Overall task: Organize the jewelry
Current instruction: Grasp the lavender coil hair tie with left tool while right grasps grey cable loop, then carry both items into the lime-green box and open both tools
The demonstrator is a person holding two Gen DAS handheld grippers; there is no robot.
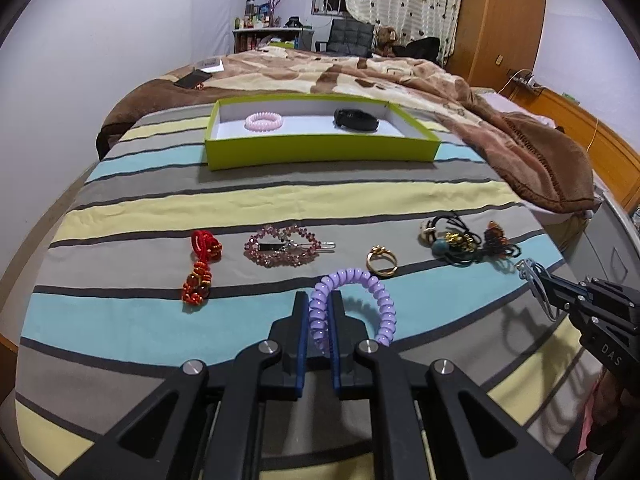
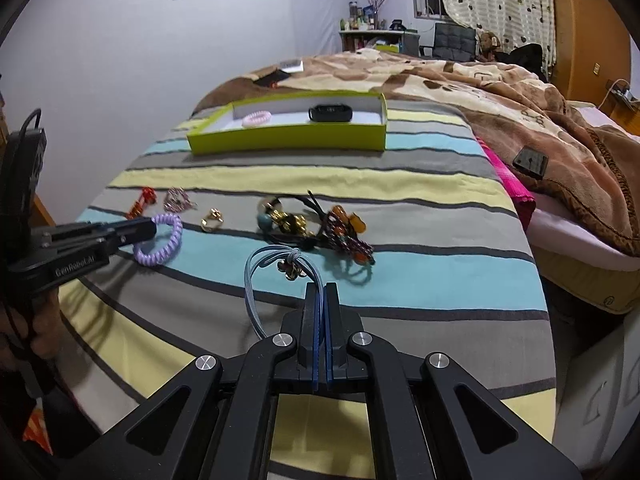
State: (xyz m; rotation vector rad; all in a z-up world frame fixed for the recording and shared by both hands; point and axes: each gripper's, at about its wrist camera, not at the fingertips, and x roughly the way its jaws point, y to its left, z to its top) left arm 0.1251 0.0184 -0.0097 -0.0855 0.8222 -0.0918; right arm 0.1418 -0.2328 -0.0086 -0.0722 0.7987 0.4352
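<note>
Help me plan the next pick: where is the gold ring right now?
The gold ring lies on the striped bedspread, right of the pink beaded hair clip and left of the dark bracelet pile, just beyond the purple coil tie.

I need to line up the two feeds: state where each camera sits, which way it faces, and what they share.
Left wrist: on the left gripper, looking along its fingers over the striped bedspread toward the green tray; its fingers pinch the purple coil hair tie, the right gripper enters at the right edge.
Right wrist: on the right gripper, facing the same way; its fingers clamp a blue cord bracelet, the left gripper shows at left.
Shared: tray, gold ring, black tangled bunch.
</note>
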